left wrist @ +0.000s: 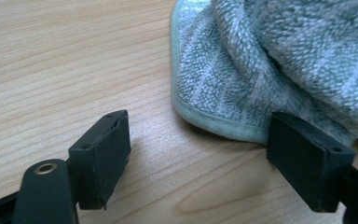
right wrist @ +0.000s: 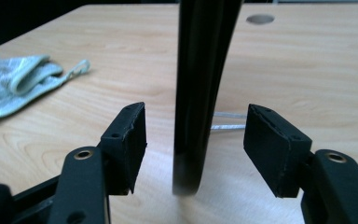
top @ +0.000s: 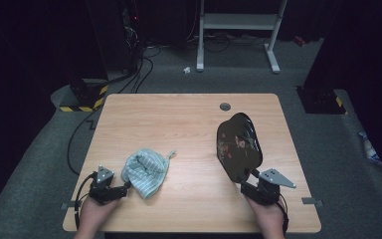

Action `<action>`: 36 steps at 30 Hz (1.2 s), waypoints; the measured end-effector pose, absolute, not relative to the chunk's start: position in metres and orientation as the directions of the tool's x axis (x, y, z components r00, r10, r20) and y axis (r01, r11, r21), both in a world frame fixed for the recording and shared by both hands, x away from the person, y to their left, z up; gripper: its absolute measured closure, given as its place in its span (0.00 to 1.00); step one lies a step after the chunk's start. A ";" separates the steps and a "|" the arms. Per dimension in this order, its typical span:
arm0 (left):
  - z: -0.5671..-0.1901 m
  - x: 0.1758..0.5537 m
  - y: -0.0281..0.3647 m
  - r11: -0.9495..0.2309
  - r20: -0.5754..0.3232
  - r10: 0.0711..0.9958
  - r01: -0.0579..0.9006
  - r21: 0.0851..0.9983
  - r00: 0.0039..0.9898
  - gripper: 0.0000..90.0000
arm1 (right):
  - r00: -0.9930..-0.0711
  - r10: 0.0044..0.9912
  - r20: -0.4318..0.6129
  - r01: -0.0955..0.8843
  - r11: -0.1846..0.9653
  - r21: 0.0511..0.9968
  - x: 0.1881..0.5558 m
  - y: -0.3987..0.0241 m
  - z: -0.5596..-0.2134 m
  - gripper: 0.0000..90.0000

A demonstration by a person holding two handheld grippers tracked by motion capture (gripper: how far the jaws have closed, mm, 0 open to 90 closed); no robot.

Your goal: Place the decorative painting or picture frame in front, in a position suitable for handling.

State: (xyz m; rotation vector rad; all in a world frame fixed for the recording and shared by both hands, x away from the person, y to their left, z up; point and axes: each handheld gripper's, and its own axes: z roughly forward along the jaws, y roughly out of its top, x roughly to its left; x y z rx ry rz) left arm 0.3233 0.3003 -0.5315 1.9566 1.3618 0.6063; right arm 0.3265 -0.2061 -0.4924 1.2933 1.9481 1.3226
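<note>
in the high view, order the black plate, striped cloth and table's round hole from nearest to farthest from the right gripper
1. black plate, standing on edge between the right gripper's open jaws
2. round hole, beyond the plate near the far edge
3. striped cloth, across the table to the left

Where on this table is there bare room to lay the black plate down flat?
The widest bare wood lies across the far half of the table, from its left edge to the cable hole. A narrower strip runs between the striped cloth and the black plate. The near corners are crowded: the left gripper at the cloth, the right gripper around the plate.
</note>
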 end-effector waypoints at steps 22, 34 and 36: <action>-0.531 0.323 0.300 -0.232 -0.001 0.937 0.627 0.744 0.348 0.24 | -0.416 0.889 0.188 0.517 0.061 0.854 0.342 -0.195 -0.512 0.77; -0.531 0.323 0.300 -0.232 0.000 0.938 0.627 0.743 0.346 0.24 | -0.429 0.880 0.203 0.451 0.013 0.892 0.349 -0.189 -0.511 0.81; -0.531 0.323 0.300 -0.231 -0.001 0.938 0.627 0.744 0.347 0.24 | -0.434 0.878 0.201 0.445 0.015 0.896 0.350 -0.190 -0.512 0.88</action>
